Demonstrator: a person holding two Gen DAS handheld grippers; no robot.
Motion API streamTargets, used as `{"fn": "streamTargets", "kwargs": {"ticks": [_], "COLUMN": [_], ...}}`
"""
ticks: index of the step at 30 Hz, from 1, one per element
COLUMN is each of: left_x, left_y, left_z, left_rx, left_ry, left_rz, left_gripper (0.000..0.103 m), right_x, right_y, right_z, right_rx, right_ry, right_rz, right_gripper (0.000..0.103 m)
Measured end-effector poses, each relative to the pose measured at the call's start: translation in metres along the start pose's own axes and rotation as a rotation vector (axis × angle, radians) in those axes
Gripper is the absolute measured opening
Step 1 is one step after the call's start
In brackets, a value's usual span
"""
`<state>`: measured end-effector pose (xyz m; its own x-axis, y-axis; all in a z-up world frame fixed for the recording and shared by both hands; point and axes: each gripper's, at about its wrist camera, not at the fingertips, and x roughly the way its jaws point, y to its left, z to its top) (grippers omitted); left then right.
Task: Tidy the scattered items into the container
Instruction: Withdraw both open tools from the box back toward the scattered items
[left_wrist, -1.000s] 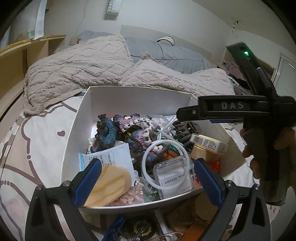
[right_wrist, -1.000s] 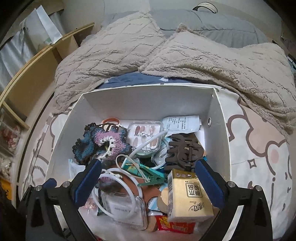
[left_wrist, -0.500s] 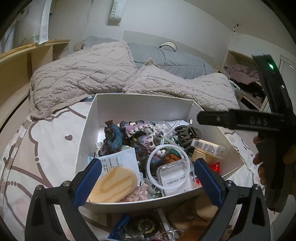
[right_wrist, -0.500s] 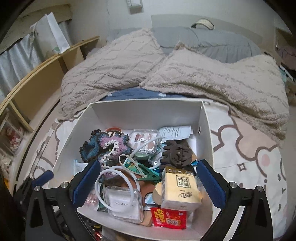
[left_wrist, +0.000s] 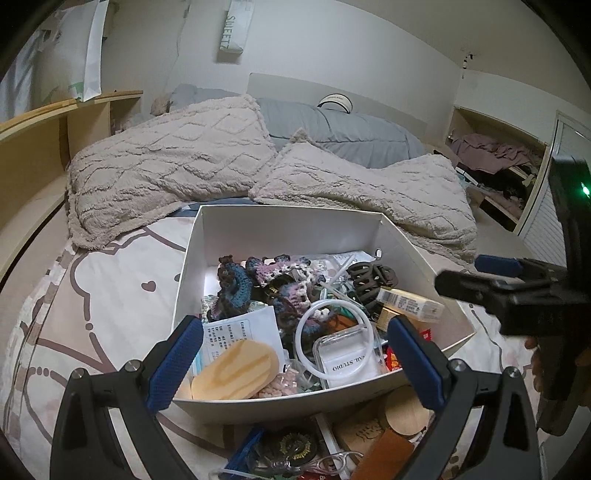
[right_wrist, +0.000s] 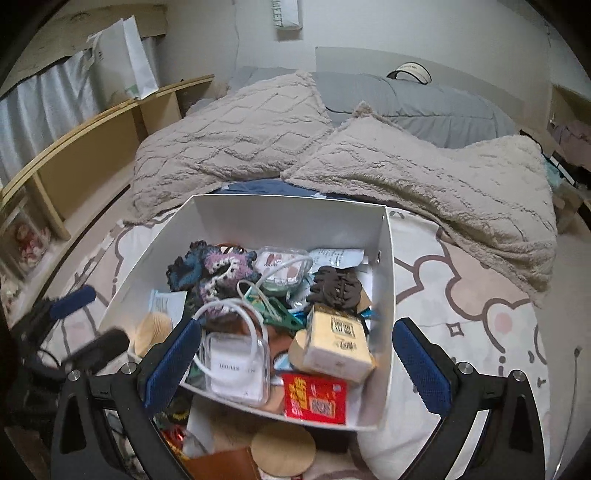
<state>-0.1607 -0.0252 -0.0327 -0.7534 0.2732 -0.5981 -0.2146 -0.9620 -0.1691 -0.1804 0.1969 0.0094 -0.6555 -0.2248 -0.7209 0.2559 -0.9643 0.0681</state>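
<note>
Setting: bedroom; a bed (left_wrist: 92, 317) with a cartoon-print sheet, two beige textured pillows (left_wrist: 166, 166) and a grey duvet (left_wrist: 343, 129) behind them.
Side furniture: wooden shelf (right_wrist: 92, 147) along the bed's left, a white paper bag (right_wrist: 129, 59) standing on it.
Container: white open box (left_wrist: 288, 225) resting on the sheet, in front of the pillows, filled with small items.
Contents, far end: crocheted scrunchies (right_wrist: 210, 269) in blue, purple and cream; a clear case of press-on nails (right_wrist: 282, 266); a dark brown claw clip (right_wrist: 334, 286).
Contents, near end: clear plastic case labelled "STUDIO" (left_wrist: 347, 362) with a white ring (left_wrist: 332, 332) lying over it; oval wooden piece (left_wrist: 236, 373) on a printed paper slip (left_wrist: 240, 328); cream and gold carton (right_wrist: 338, 343); red packet (right_wrist: 316, 395) against the near wall.
Scattered items: outside the box, just before its near wall, lie a round wooden disc (right_wrist: 282, 450), a brown leather piece (left_wrist: 384, 458), a black and gold round badge (left_wrist: 291, 446) and a metal clasp (left_wrist: 332, 461).
Left tool (left_wrist: 295, 365): blue-padded fingers spread wide, holding nothing, hovering over the box's near edge.
Right tool (right_wrist: 295, 365): fingers spread wide, empty, above the near right part of the box; a hand (left_wrist: 539, 369) on its grip shows at the right edge of the left view.
</note>
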Motion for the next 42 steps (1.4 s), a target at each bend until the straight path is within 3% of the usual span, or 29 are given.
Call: {"fn": "streamTargets", "kwargs": {"ticks": [11,23,42], "left_x": [-0.024,-0.058,-0.092], "left_y": [-0.013,-0.022,-0.015], "left_z": [0.003,0.003,-0.031], "left_rx": [0.029,0.074,0.031], "left_ry": [-0.018,-0.058,-0.103], "left_rz": [-0.034,-0.011,-0.006], "left_gripper": [0.101,0.101,0.101], "right_x": [-0.041,-0.077,-0.108], "right_y": [-0.001,0.000,-0.024], "right_z": [-0.011,-0.031,-0.079], "right_rx": [-0.004,-0.015,0.022], "right_ry": [-0.082,-0.128,-0.159], "right_rz": [0.025,0.007,-0.005], "right_gripper": [0.103,0.103,0.103]}}
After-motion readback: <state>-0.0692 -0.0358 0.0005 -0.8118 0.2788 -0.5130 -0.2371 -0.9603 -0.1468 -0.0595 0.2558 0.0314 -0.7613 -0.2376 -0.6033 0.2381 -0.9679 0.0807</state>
